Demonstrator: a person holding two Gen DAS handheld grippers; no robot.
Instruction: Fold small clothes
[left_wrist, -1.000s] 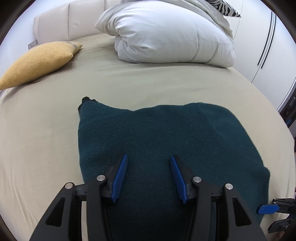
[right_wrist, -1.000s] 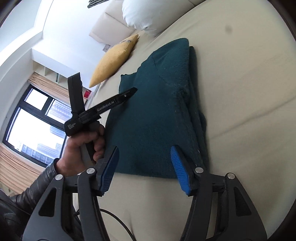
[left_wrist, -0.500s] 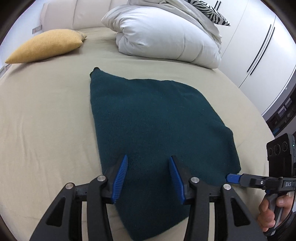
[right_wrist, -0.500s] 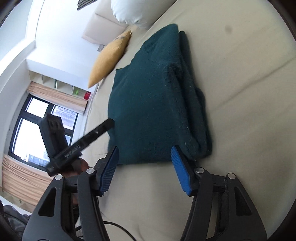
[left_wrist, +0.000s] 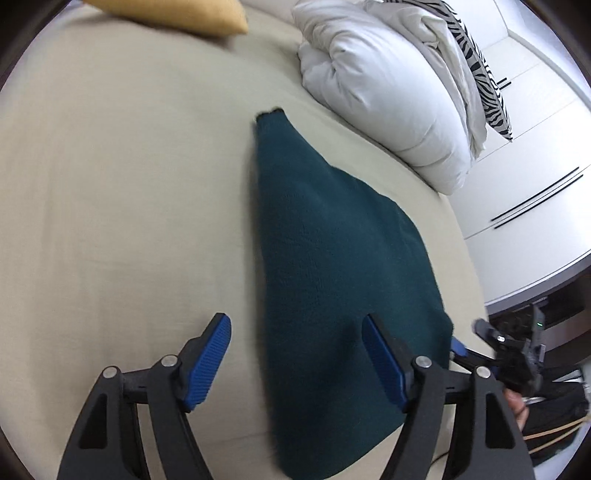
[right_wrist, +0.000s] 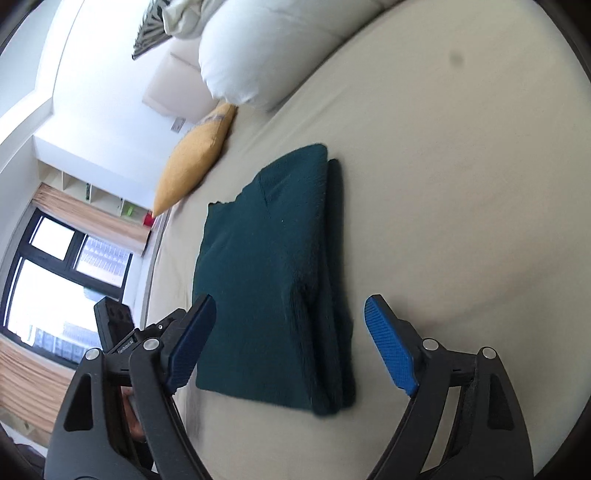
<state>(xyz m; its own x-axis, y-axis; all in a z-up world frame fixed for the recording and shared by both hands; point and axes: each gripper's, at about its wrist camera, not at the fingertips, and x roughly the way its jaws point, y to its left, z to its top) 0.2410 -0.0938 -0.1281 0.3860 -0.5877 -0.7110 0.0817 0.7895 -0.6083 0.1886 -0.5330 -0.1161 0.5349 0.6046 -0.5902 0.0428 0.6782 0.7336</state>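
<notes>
Sweater, dark teal knit, lies folded on your beige bed sheet, well short of the white duvet bundled at the head of the bed. From your right wrist view it reads as a tidy rectangle with stacked layers along its right edge, so the fold looks close to finished, though one narrow end tapers toward the duvet in your left wrist view. The mustard cushion sits off near the headboard, clear of the work, and a zebra-print fabric rests on top of the duvet.

Your left gripper hangs over the near end of the sweater with its jaws spread wide and nothing between them; one blue pad is over bare sheet, the other over the knit. Your right gripper is likewise spread wide and empty, straddling the near edge where the layers pile up. Both tools are held apart from the cloth, which suggests you are checking the shape rather than gripping. If another fold is wanted, that thick layered edge will likely need a deep bite to keep the layers from sliding.
</notes>
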